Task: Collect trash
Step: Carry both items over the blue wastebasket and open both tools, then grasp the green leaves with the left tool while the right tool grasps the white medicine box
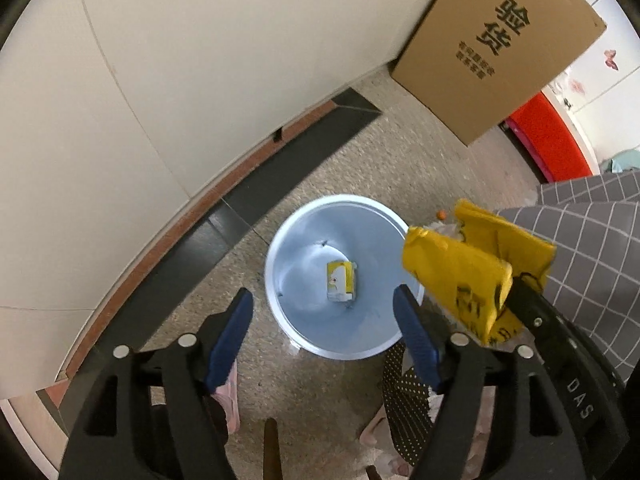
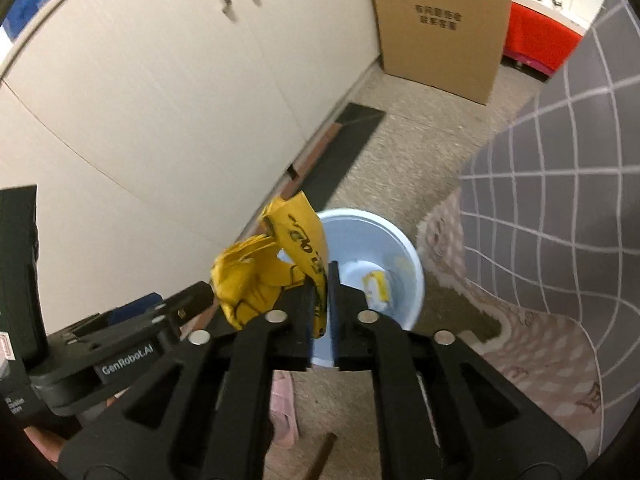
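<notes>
From the left wrist, the left tool [image 1: 324, 312] stands wide apart and empty above the round pale-blue bin [image 1: 280, 280], where a small yellow carton [image 1: 341, 281] lies at the bottom. The right wrist view shows the right tool [image 2: 320, 280], slightly parted, with the crumpled yellow plastic bag [image 2: 272, 272] between its pads above that bin's near rim.

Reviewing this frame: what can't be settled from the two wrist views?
- Bag grip: in the right wrist view the right gripper jaws hide whether they still press it.
- Bag print: creased and blurred in both views.
- Carton label in the bin: too small in the left view; partly behind the jaws in the right.
- Box top: cut off by both frame edges.
- Left gripper jaws stand open, empty.
</notes>
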### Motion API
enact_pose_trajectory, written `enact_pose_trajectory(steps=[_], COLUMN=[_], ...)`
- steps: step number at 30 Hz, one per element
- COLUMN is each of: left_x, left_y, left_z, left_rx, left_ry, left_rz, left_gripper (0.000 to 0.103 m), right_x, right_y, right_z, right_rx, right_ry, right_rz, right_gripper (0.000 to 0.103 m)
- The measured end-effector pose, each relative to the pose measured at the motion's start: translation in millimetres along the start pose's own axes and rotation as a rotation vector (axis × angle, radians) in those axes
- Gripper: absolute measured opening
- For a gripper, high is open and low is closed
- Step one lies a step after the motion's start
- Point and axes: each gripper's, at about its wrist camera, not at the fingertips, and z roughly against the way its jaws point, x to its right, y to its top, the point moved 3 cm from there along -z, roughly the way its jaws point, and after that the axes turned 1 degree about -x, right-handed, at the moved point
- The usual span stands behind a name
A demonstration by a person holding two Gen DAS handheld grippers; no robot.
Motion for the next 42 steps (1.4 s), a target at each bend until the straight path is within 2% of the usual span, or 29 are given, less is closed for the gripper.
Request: enact_pose_trajectory(steps=[1,2,3,6,9,12,21,23,25,30,33,37,40,42], left_x=[-1.6,-3.9,-5.4,-6.4,-0.3,6.9,24.3,37.1,51.8,123.9,174.1,256.6,317.1,350.6], left_y=[0.1,0.0,0.0,-1.3,-4.2,-8.4,-24.7,-31.1,-36.6,-53.7,-65.8,-88.8,-110.4,-125.0], left_z=[1.5,3.7,6.7,21.5,39.6,66.1,184.0,214.7,234.4,271.6,281.8,287.0,286.2,281.3], left_rx=[0.001,0.000,0.003,0.025,0.051,0.108,0.405,0.477,0.516,0.580,0.580,0.557,0.539,0.526], left_ry=[0.009,0.018,0.019,-0.004,-0.022,-0.029,-0.076,-0.097,-0.110,-0.150,-0.166,-0.235,-0.285,-0.285], left_rz=[0.003,0.006,0.011,0.029,0.031,0.022,0.019,0.003,-0.027,-0.191,-0.290,-0.469,-0.592,-0.656], left_gripper=[0.073,0.073,0.073,0.073,0.073,0.073,0.073,0.074,0.076,0.078,0.078,0.078,0.078,0.078], right_x=[1.1,1.9,1.6,-0.9,-9.2,-16.0,-46.0,-47.0,-41.5,5.1,52.5,128.4,193.5,224.9], right_y=[0.8,1.3,1.7,1.3,-0.4,0.7,8.8,7.5,6.2,0.3,-6.8,-27.7,-52.9,-66.4], right_z=[0.5,3.5,7.2,21.8,46.2,76.7,215.4,244.6,273.1,340.1,372.9,411.2,439.0,447.2], right_rx=[-0.003,0.002,0.013,0.037,0.088,0.141,0.391,0.441,0.485,0.590,0.639,0.696,0.738,0.725], right_ry=[-0.004,-0.012,-0.014,-0.033,-0.088,-0.102,-0.013,0.000,0.015,-0.021,-0.084,-0.179,-0.325,-0.426], right_rz=[0.000,-0.002,-0.001,0.029,0.087,0.095,0.139,0.142,0.125,0.053,-0.006,-0.129,-0.242,-0.285], right_gripper=[0.040,0.053,0.059,0.059,0.059,0.059,0.063,0.064,0.066,0.068,0.068,0.068,0.069,0.072])
